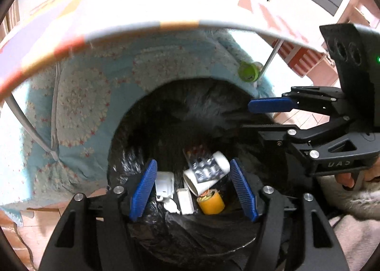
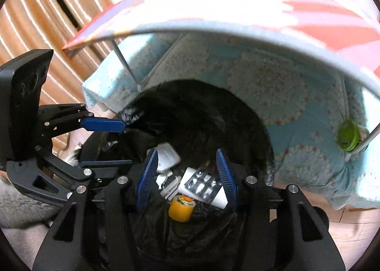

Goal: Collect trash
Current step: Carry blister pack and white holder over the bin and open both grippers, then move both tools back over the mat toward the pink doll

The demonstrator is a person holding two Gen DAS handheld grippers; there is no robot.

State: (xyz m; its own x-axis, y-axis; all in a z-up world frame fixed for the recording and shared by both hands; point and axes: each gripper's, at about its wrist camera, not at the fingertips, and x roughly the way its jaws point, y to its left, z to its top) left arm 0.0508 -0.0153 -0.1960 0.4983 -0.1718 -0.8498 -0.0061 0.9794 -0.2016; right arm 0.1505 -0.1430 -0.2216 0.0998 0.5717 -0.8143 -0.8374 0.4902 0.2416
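Trash lying at the bottom of a black-lined bin (image 1: 147,128), both hand-held grippers poised over its mouth

The left hand-held gripper (image 1: 193,190) has its blue pads spread apart with nothing gripped between them, and the right hand-held gripper (image 2: 186,177) stands likewise parted and empty. Down inside the bin sit a white paper cup (image 1: 201,176) on its side, a silver blister pack (image 2: 203,184) across it, an orange tape roll (image 1: 211,201), and some white plastic pieces (image 1: 165,185). The bin stands on the floor beside a blue floral quilt (image 1: 78,105), under the edge of a counter with a patchwork cover (image 2: 237,10). A green lid (image 2: 348,137) rests on the quilt, well apart from the bin
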